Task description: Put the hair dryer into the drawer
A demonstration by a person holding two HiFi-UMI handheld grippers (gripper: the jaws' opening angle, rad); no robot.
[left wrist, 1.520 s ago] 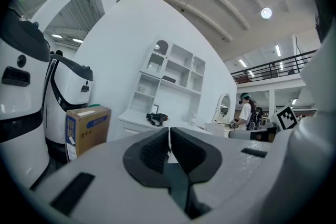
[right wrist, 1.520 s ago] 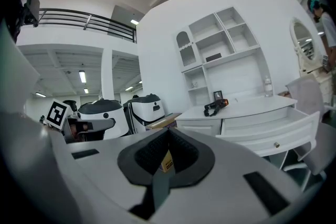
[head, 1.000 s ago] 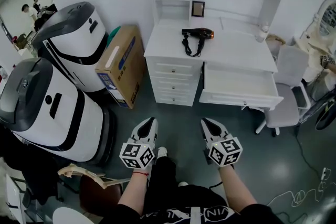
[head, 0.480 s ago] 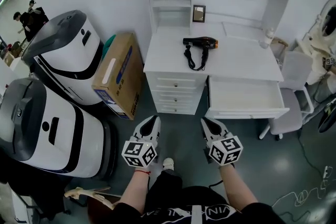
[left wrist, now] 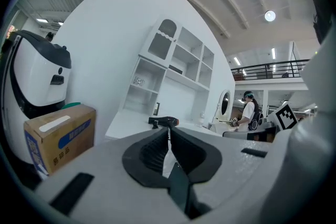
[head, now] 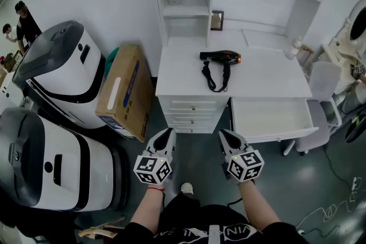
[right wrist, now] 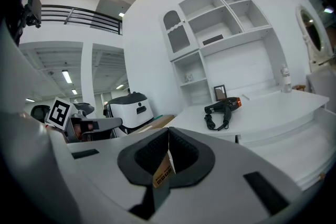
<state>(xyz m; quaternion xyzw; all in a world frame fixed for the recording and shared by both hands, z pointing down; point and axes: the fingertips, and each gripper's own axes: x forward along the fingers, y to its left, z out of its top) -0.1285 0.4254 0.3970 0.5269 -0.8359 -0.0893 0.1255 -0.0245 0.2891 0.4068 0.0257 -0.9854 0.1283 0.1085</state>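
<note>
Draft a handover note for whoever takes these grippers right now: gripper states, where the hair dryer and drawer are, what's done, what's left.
Left gripper and right gripper: both shut, neither on the hair dryer, held short of the desk.
Hair dryer: lying on the desk top.
Drawer: pulled open at the desk's right, nothing visible inside.
Done: drawer open. Left: grasp hair dryer, place in drawer.

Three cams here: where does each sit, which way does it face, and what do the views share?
Head view: on the person's head, steeply down at the desk, hair dryer and open drawer; both forearms, left gripper and right gripper show.
Left gripper view: on that gripper, along its shut jaws toward the desk; right gripper at right edge.
Right gripper view: likewise, along shut jaws; left gripper at left.
Shared: all see the hair dryer.
</note>
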